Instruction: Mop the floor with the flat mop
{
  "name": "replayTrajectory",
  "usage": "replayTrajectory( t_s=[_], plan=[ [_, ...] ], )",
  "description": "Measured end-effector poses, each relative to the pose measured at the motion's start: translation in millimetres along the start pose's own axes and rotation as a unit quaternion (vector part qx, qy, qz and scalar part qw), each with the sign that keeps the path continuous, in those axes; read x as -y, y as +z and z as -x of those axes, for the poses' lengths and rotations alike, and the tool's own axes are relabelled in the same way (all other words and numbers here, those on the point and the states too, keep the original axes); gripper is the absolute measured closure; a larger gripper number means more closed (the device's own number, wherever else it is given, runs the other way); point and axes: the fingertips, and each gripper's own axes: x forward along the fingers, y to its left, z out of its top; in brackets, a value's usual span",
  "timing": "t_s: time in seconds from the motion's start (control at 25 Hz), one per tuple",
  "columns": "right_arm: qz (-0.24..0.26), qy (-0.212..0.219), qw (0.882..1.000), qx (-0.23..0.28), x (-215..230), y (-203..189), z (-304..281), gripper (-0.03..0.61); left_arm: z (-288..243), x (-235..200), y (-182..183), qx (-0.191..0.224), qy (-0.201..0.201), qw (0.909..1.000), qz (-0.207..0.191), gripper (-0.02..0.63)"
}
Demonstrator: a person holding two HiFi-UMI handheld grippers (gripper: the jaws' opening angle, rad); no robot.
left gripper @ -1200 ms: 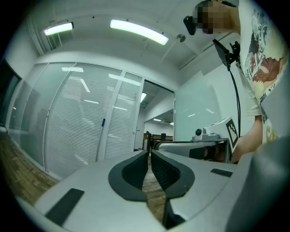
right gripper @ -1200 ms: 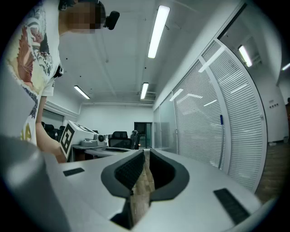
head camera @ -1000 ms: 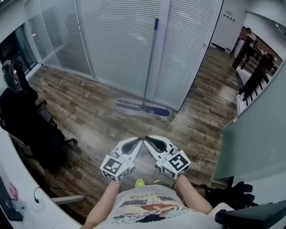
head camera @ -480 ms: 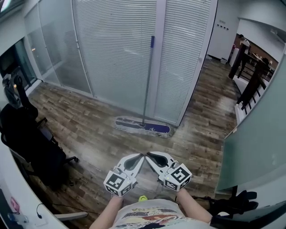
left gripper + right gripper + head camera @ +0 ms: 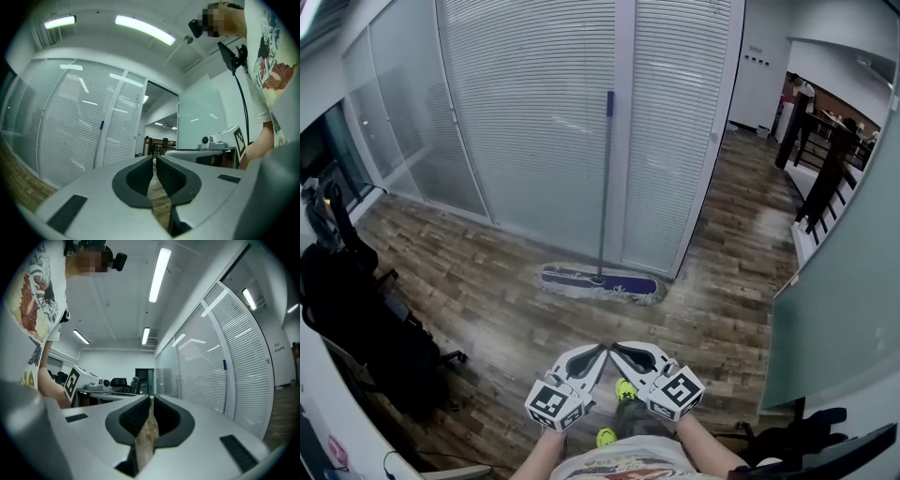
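Observation:
A flat mop stands against the blinds wall: its blue-purple head (image 5: 599, 281) lies flat on the wood floor, and its grey pole (image 5: 603, 197) with a blue tip rises upright. The pole also shows in the left gripper view (image 5: 98, 144) and the right gripper view (image 5: 223, 385), far off. My left gripper (image 5: 602, 350) and right gripper (image 5: 615, 349) are held side by side low in the head view, tips nearly touching, well short of the mop. Both are shut with nothing between the jaws (image 5: 154, 160) (image 5: 151, 399).
A black office chair (image 5: 366, 319) with a bag stands at the left by a white desk edge. A frosted glass partition (image 5: 834, 309) rises at the right. People stand by dark furniture (image 5: 811, 141) far down the corridor. Wood floor (image 5: 487, 272) lies between me and the mop.
The head view has tilted up and both grippers have slid lower in it, still together; the mop head now sits lower in frame and more of the blinds wall shows.

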Motion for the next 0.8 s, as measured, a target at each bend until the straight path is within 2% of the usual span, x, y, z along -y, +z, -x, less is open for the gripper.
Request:
replayTrajectory(
  t_s=[0.32,0.6,0.8],
  plan=[
    [-0.007,0.011,1.000,-0.002,65.2,-5.4,-49.1,0.538,-46.7,-58.5,-7.0,-0.021,0.017,0.9996,0.013,0.583],
    [-0.013,0.015,1.000,0.018,172.3,8.8,-88.3,0.538,-141.0,-121.2,8.6,-0.025,0.019,0.9994,-0.012,0.583],
    [-0.003,0.021,1.000,0.008,247.9,14.5,-115.5,0.538,-208.2,-164.1,15.6,-0.034,0.030,0.9988,-0.015,0.583]
  ],
)
